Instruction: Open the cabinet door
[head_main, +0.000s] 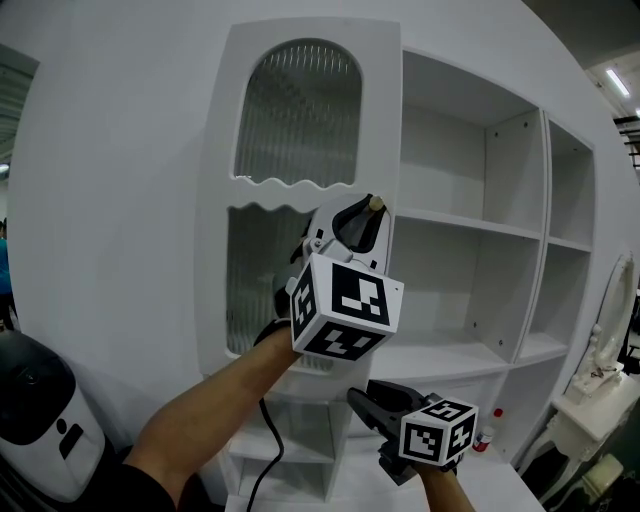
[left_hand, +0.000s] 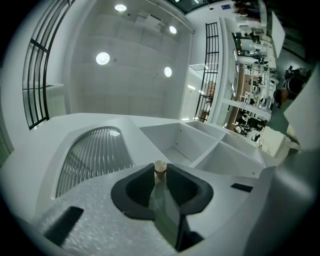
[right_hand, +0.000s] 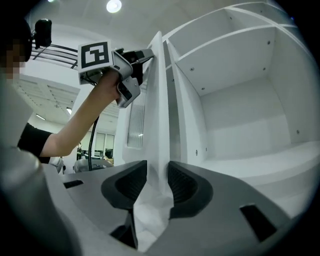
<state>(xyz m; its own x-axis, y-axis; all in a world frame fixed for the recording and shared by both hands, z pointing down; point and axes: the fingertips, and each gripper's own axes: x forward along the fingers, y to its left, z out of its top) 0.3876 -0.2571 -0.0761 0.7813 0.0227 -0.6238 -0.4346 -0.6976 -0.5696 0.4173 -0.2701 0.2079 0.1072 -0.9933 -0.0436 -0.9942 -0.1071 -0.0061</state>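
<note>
The cabinet door, a tall white panel with ribbed glass under an arch, stands upright and a little ajar. Its free edge, the long axis running straight up and down, is where both tongs meet it. The left tongs sit high on that edge, angled upward and clamped on the small pale knob, whose stem lies right between the pads. The right tongs are lower on the same edge and spread wide: the door's edge rises from between the two dark pads, one face close to each, and I judge there is no grip there. The open shelves lie to the right of both tongs, with the door's glass, and presumably its hinge side, to the left. So the left hand is the one placed to work: the door lies directly ahead of its tongs, and the swing should come from drawing the knob toward the person and round to the left, away from the shelves
</note>
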